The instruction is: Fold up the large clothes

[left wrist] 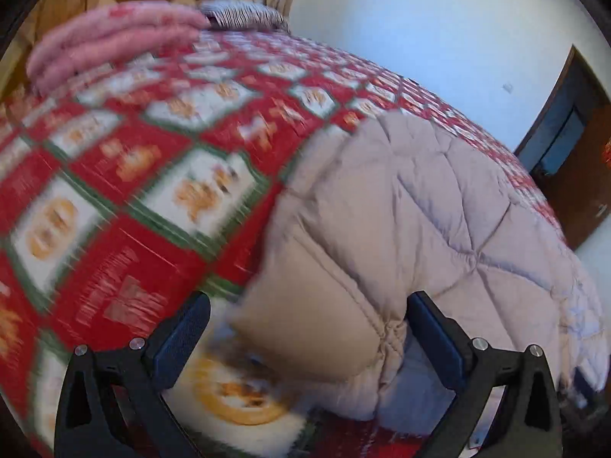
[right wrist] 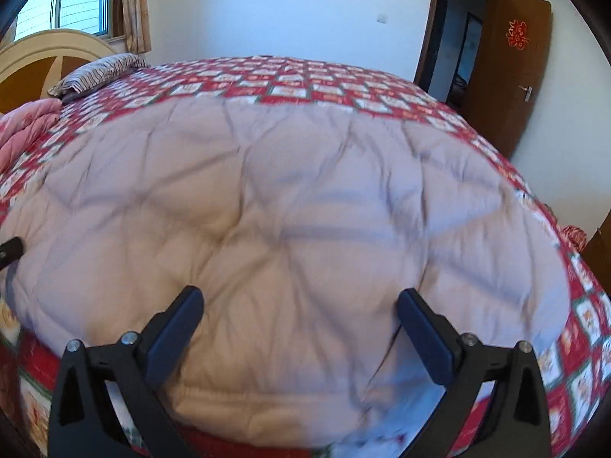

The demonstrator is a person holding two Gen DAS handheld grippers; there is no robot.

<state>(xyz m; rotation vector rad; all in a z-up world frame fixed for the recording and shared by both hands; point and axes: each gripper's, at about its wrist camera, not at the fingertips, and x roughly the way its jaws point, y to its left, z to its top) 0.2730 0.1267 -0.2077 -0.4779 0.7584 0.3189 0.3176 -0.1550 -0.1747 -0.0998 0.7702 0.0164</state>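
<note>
A beige quilted padded garment (right wrist: 290,206) lies spread over a bed with a red, white and green patterned cover (right wrist: 298,80). In the left wrist view the garment (left wrist: 420,206) fills the right half, and a folded corner of it (left wrist: 317,324) lies between the fingers of my open left gripper (left wrist: 309,305). My right gripper (right wrist: 298,301) is open just above the garment's near edge, its fingers wide apart. A black tip of the left gripper (right wrist: 9,248) shows at the left edge of the right wrist view.
A folded pink blanket (left wrist: 110,42) and a striped pillow (right wrist: 99,72) lie at the head of the bed by a wooden headboard (right wrist: 46,53). A window (right wrist: 76,0) is behind it. An open brown door (right wrist: 508,68) stands at the right.
</note>
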